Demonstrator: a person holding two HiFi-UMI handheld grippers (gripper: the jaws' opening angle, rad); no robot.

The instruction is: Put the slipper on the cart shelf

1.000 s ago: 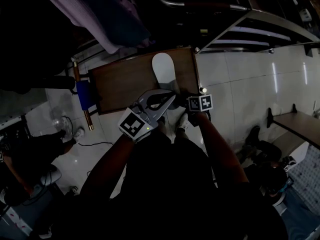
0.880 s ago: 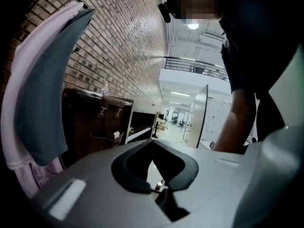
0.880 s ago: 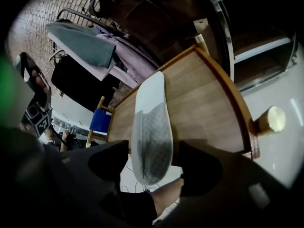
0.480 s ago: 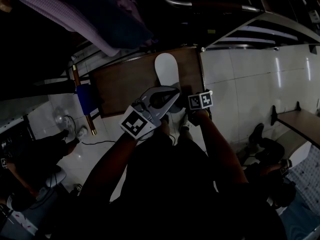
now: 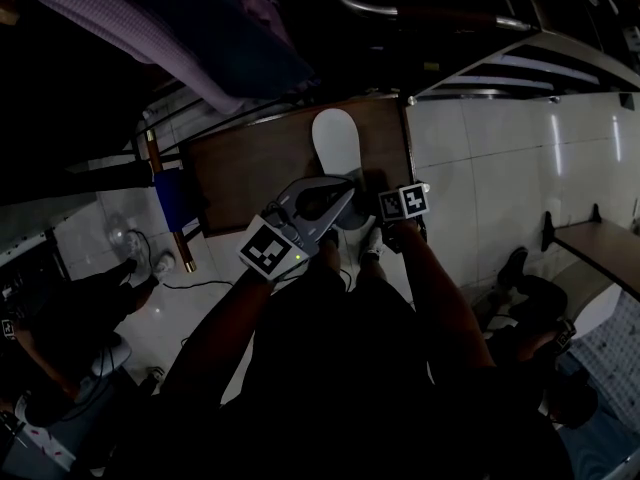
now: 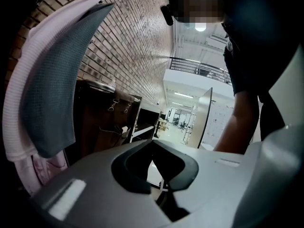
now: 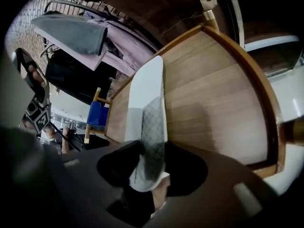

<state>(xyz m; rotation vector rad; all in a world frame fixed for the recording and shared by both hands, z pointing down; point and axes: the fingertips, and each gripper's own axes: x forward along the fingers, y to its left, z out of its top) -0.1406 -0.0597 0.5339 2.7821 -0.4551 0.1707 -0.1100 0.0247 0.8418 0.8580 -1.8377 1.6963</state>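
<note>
**A:** Where it lies on the cart shelf (image 5: 250, 168), how does the slipper (image 5: 335, 140) look?

**B:** It is white, long and flat, with a rounded far end. In the right gripper view its near end shows a grey mesh pattern. It lies lengthwise toward the right side of the shelf, with its near end by the near rim.

**A:** And the tongs?

**B:** The right gripper (image 7: 151, 167) has just been closing its jaws, and they now pinch the slipper's near end. The left gripper (image 5: 343, 193) is just to its left, jaw tips together and holding nothing. In the head view its tip lies over the slipper's near end.

**A:** What holds what?

**B:** The shelf is a brown wooden tray with a raised rim, and the slipper is on it. A blue pad (image 5: 170, 190) sits on the bar at the shelf's left end. Pink and grey garments (image 5: 180, 38) hang beyond the far side, and pale floor tiles (image 5: 480, 168) lie to the right.
</note>
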